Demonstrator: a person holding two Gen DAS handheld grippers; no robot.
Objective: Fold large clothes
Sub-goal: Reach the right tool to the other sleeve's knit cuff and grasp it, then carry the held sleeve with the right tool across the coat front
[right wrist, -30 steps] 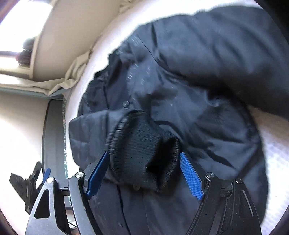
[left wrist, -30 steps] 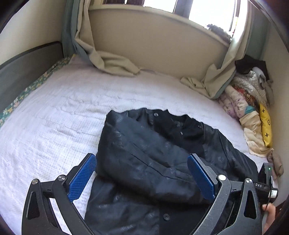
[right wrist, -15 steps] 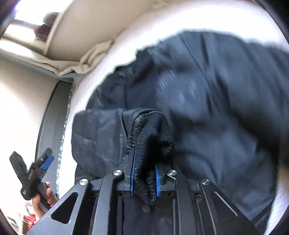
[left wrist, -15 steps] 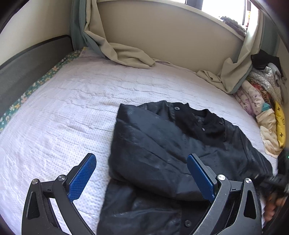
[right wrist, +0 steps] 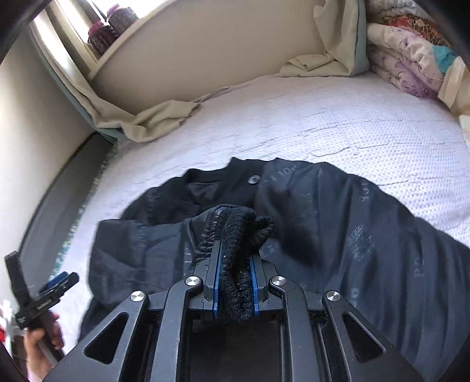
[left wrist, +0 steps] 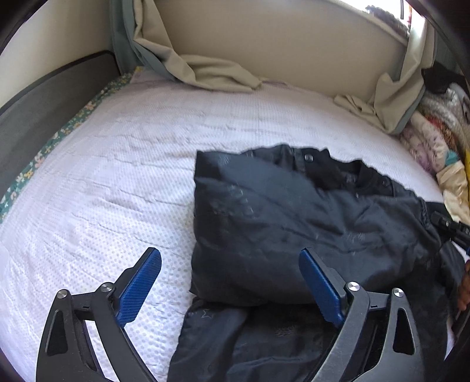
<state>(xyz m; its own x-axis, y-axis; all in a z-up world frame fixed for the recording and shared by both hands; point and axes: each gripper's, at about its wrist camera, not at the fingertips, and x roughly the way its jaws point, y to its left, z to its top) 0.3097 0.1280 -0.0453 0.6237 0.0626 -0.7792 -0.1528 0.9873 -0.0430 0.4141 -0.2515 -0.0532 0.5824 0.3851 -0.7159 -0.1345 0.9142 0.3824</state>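
Note:
A black padded jacket (left wrist: 293, 223) lies on the white bed (left wrist: 117, 176) with its left sleeve folded across the front. My left gripper (left wrist: 229, 258) hovers over the jacket's near left edge. Its jaws are closing, the blue pads (left wrist: 141, 282) still wide apart and pressing on nothing. In the right wrist view my right gripper (right wrist: 235, 252) is shut on the black knit cuff (right wrist: 243, 223) of the other sleeve, which it holds above the jacket (right wrist: 337, 229). The left gripper (right wrist: 44, 296), in a hand, shows at the lower left there.
Beige curtains (left wrist: 211, 73) spill onto the bed's far side under the window. A pile of folded bedding and clothes (left wrist: 431, 132) is stacked at the far right. A dark grey panel (left wrist: 44, 97) runs along the bed's left side. Jars (right wrist: 111, 26) stand on the windowsill.
My right gripper closed on the knit cuff, rolled upright and lifted the sleeve. My left gripper sank closer to the jacket's left edge, and its pads drew in a little.

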